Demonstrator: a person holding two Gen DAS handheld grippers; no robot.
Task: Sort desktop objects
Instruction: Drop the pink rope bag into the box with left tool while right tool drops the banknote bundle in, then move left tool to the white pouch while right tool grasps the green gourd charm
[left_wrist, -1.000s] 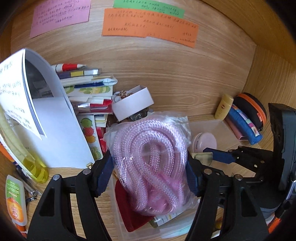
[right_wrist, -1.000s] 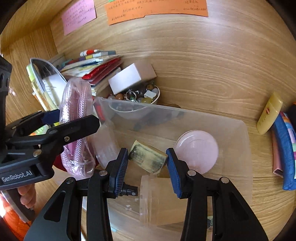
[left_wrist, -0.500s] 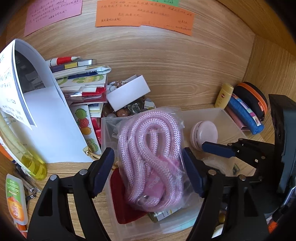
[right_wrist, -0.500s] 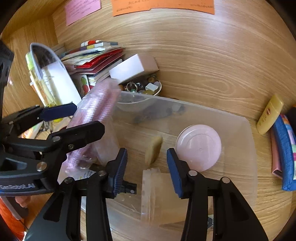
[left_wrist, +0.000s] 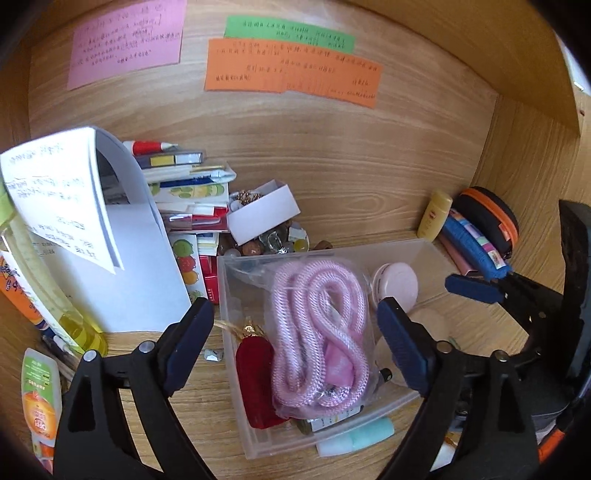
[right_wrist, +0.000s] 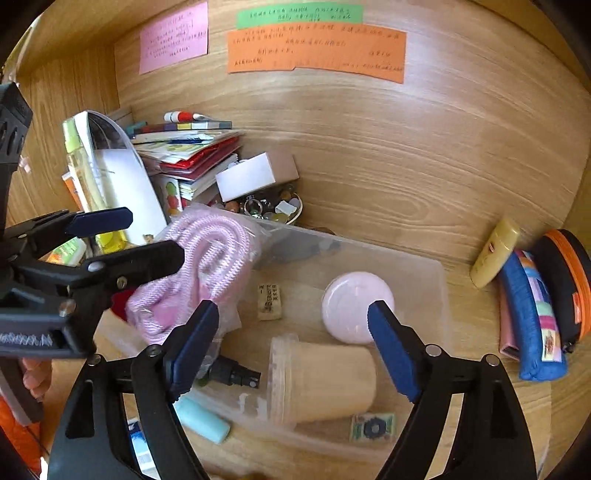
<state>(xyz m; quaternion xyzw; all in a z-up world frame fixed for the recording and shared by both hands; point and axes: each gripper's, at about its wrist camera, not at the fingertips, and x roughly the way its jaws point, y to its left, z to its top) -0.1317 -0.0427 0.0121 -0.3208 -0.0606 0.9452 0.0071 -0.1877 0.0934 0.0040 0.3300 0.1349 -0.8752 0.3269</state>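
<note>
Your bagged pink rope (left_wrist: 319, 332) lay in the clear bin (left_wrist: 258, 448), both your left claw (left_wrist: 295, 347) and right claw (right_wrist: 293, 343) gaped wide and empty, while the yellow tube (right_wrist: 495, 251) and pouches (right_wrist: 532, 314) waited on the desk (left_wrist: 351, 206).

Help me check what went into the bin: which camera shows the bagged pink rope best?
The left wrist view: the bagged pink rope lies in the clear bin, centred between the open left gripper. In the right wrist view the left gripper's finger partly covers it.
</note>
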